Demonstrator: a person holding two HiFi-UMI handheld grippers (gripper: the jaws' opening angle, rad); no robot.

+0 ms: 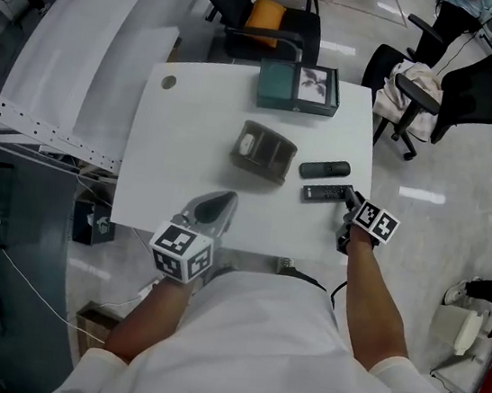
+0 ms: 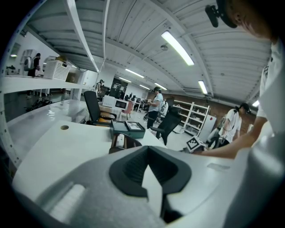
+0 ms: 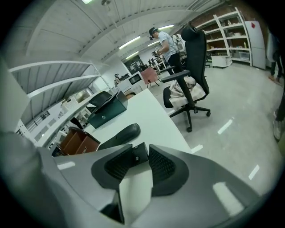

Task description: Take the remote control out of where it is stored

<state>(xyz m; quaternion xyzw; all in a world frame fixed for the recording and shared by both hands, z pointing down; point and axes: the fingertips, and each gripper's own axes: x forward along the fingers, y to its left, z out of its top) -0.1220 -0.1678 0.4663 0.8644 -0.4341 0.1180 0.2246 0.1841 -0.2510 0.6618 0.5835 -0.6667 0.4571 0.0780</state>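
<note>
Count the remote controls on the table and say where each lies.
2. A rounded black remote lies right of the brown holder; a flatter remote lies nearer the person, its end between the right gripper's jaws. The holder may hide more.

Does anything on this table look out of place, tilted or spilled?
Nothing is spilled or damaged. The brown holder sits slightly turned against the table edges; the rounded remote and the slim remote lie beside it.

White short-sleeved shirt [image 1: 270, 349], grey tongs [image 2: 148, 155], black ribbed pads [image 2: 132, 171], black-and-white marker cubes [image 1: 182, 252]
</note>
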